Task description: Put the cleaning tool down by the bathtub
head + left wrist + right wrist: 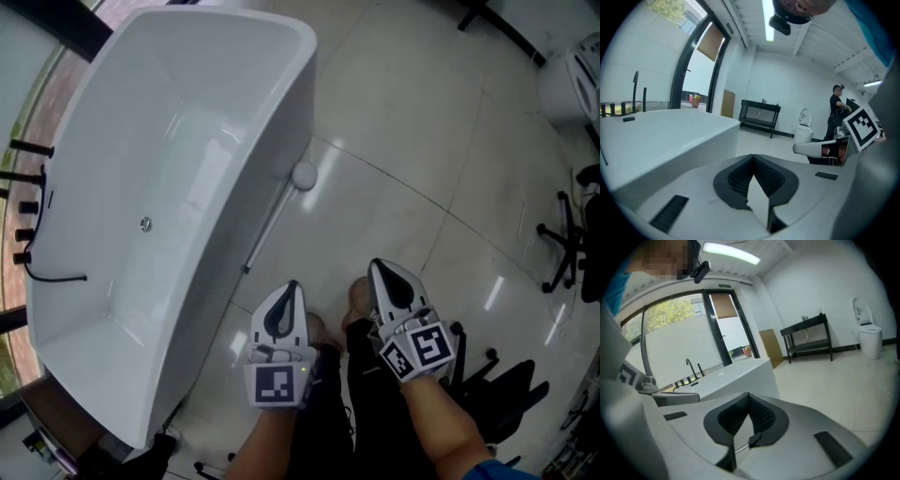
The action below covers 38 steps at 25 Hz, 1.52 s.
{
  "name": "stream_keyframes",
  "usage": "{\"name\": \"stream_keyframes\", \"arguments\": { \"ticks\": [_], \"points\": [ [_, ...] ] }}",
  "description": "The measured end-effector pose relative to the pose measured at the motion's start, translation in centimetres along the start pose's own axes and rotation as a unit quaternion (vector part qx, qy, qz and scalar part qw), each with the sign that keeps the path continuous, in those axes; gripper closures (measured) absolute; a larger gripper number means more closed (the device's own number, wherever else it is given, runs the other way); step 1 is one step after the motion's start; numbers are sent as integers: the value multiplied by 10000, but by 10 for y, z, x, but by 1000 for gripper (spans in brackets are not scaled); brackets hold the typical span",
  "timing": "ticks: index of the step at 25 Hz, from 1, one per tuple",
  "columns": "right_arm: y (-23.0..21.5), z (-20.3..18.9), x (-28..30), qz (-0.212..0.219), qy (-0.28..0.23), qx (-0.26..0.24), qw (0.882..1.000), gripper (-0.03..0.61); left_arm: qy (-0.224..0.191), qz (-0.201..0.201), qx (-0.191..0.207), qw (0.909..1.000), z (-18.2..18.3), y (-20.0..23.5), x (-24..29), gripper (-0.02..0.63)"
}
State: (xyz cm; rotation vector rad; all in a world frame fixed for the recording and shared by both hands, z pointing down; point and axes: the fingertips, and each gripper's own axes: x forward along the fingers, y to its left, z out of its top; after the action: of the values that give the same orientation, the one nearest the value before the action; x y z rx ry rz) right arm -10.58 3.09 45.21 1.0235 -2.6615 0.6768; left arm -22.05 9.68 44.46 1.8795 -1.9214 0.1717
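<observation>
Your left tool point(292, 287) and right tool point(375, 268), lower centre, are both pinched closed on nothing. The white long-handled, round-headed cleaning stick point(274, 217) lies mid-frame on the glossy floor point(403, 141), just beside the white bathtub point(187, 141).

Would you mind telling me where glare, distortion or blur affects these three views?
Head view: sharp, with glare streaks on the glossy floor and a soft sheen on the bathtub. Left gripper view: strong fisheye bending, dark corners, the ceiling light blown out. Right gripper view: same curvature, a bright window, the ceiling lamp overexposed.
</observation>
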Motion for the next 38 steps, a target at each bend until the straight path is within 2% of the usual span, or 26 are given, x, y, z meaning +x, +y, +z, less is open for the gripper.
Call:
{"name": "stream_keyframes", "arguments": {
  "ticks": [3, 7, 11, 15, 17, 20, 24, 29, 34, 38],
  "points": [
    [-9, 38, -43, -195, -370, -216, 9989, 584, -50, -169, 166, 9997, 27, -38, -10, 617],
    [-47, 66, -94, -536, -747, -459, 9947, 578, -148, -451, 552, 9973, 46, -96, 0, 617],
    [-88, 91, -138, -718, -936, -609, 9911, 578, -300, -717, 780, 9939, 54, -161, 22, 617],
    [-119, 137, -196, -802, -1044, -628, 9893, 578, -367, -1021, 882, 9902, 76, -243, 27, 617],
    [-129, 168, -230, -904, -1110, -717, 9871, 578, -393, -1291, 950, 9863, 99, -285, 19, 617],
    [-139, 210, -277, -1102, -1161, -867, 9833, 578, -424, -1761, 1236, 9757, 137, -342, 1, 617],
    [-144, 257, -334, -1337, -1342, -951, 9773, 578, -525, -2051, 1472, 9662, 187, -392, -31, 617],
    [-108, 285, -387, -1076, -1061, -1029, 9831, 578, -684, -2187, 1620, 9598, 233, -425, -86, 617],
    [-69, 304, -407, -882, -1171, -1269, 9810, 580, -560, -1858, 1613, 9676, 243, -408, -120, 617],
    [-56, 308, -408, -667, -1138, -1313, 9825, 580, -642, -1758, 1577, 9696, 248, -407, -133, 617]
  ]
}}
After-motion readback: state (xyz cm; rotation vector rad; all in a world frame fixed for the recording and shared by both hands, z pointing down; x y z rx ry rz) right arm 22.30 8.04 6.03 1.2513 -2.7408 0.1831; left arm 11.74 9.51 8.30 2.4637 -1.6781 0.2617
